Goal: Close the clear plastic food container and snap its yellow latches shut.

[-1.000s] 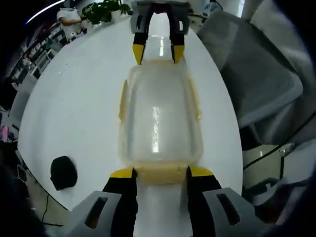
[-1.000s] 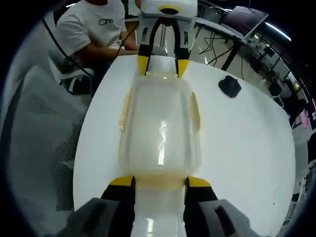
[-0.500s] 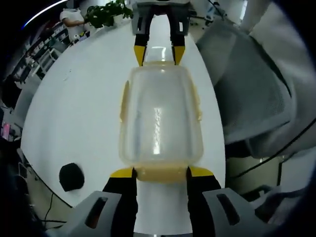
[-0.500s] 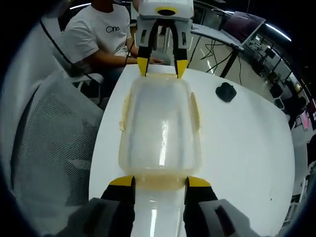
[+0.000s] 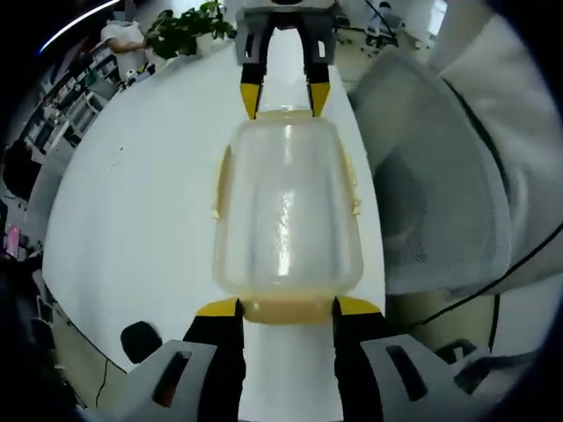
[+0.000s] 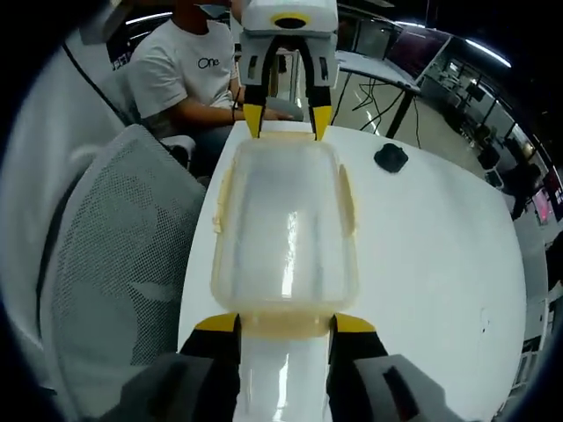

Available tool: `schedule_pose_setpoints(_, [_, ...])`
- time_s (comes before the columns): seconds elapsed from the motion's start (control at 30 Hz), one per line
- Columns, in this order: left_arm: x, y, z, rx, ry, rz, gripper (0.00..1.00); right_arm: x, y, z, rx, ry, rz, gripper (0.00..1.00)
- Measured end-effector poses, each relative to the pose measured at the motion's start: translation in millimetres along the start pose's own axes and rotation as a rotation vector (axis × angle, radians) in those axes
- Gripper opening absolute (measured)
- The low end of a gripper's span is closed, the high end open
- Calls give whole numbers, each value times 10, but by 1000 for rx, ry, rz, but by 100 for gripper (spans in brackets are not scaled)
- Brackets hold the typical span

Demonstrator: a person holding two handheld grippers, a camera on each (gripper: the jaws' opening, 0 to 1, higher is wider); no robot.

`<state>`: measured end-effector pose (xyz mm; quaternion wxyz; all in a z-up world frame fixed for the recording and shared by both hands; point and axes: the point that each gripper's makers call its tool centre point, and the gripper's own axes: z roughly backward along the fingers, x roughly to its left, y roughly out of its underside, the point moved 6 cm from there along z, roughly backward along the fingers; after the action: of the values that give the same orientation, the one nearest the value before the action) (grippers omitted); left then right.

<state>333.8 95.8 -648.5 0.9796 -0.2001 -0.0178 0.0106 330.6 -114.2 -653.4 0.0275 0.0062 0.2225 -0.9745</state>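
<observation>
The clear plastic container (image 5: 286,211) hangs lengthwise between both grippers, above the white table (image 5: 132,193). In the left gripper view, my left gripper (image 5: 286,306) is shut on the near yellow end latch (image 5: 286,312). My right gripper (image 5: 283,98) grips the far end. In the right gripper view the same container (image 6: 286,220) stretches from my right gripper (image 6: 286,323), shut on its near end latch, to my left gripper (image 6: 283,121) at the far end. Pale yellow side latches (image 6: 222,198) run along both long sides. I cannot tell whether they are snapped.
A grey mesh chair (image 5: 440,193) stands close beside the table edge, also seen as the chair (image 6: 114,255) in the right gripper view. A person in a white T-shirt (image 6: 189,66) sits beyond. A small black object (image 6: 390,158) lies on the table (image 6: 431,246). A plant (image 5: 185,26) stands far off.
The background has slid past in both views and the chair looms larger. The container has kept its place between the two grippers, so it travels with them. Both grips are unchanged.
</observation>
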Motion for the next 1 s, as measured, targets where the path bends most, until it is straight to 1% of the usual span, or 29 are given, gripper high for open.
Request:
schedule_pose_setpoints(0.03, [7,-60,-21,3,-6,3,37,9,51,38,-1,-1,-10,36])
schedule_pose_setpoints(0.1, [13,-166,-69,9,-20,-17,37,7,143,99,-1,7,-16,36])
schedule_pose_setpoints(0.13, [12,-188,-78,8,-18,-17,37,9,162,109,1,8,-16,36])
schedule_pose_setpoints(0.23, [21,-360,-156,6,-14,-23,37,20,314,195,20,10,-16,36])
schedule_pose_setpoints(0.3, [35,-447,-202,8,-12,-25,37,18,404,243,22,11,-21,36])
schedule_pose_setpoints(0.5, [59,-670,-317,19,-4,-30,37,16,628,324,26,13,-31,36])
schedule_pose_setpoints(0.6, [75,-795,-386,24,2,-34,37,20,769,365,26,12,-38,36])
schedule_pose_setpoints(0.73, [78,-906,-478,27,3,-44,37,28,927,401,21,10,-47,36])
schedule_pose_setpoints(0.87, [65,-1062,-584,30,13,-45,37,50,1091,423,28,2,-54,36])
schedule_pose_setpoints(1.0, [78,-1161,-673,30,19,-45,37,55,1212,462,32,5,-55,36])
